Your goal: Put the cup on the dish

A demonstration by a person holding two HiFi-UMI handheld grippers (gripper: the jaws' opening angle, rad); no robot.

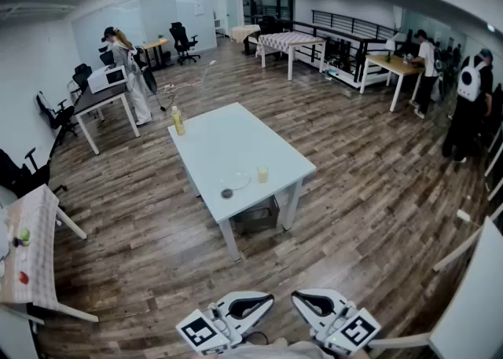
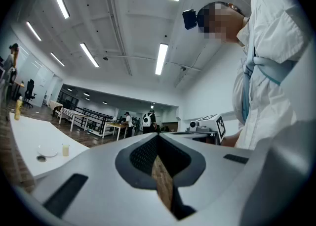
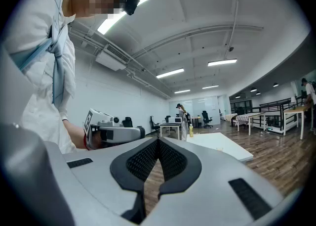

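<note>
Now | left hand-held gripper (image 1: 269, 298) closed, empty | right hand-held gripper (image 1: 296, 296) likewise | cup (image 1: 262, 174) beside dish (image 1: 236, 181)

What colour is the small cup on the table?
Pale yellow. The small translucent cup stands beside the white round dish; it shows best in the head view.

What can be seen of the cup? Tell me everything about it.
The cup is small and pale yellow; its material and finer detail are too small to tell. It stands upright on the white table, near the table's close end. In the head view it is just right of the dish and apart from it. Nothing touches it but the tabletop, and it is not yet on the dish.
</note>
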